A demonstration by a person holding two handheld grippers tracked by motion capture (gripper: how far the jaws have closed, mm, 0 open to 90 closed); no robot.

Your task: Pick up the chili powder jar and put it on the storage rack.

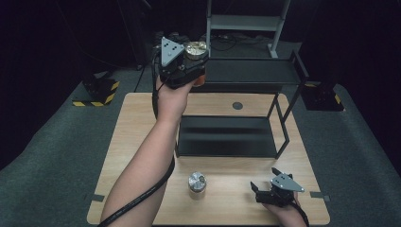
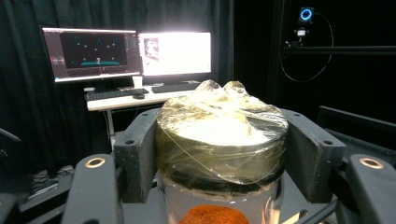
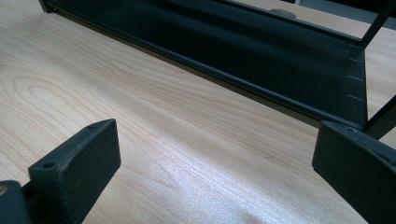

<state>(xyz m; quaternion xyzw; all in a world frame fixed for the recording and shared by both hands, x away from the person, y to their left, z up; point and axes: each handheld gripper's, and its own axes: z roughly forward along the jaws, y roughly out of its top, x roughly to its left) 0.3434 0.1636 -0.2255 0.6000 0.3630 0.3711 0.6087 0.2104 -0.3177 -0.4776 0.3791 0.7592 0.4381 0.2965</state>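
Closest to you, your right gripper (image 1: 269, 189) sits low on the tabletop (image 1: 142, 123) with its fingers (image 3: 77, 165) spread wide, nothing between them. A second jar (image 1: 196, 183) stands just to its left. Past the black shelf rack (image 1: 227, 137), your left gripper (image 1: 182, 66) is up by the top shelf, fingers (image 2: 140, 149) clamped on the foil-topped jar (image 2: 219, 140), holding it upright in the air.

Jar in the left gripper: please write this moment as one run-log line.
left gripper: shut on jar | raised near top shelf | right gripper: open, on table
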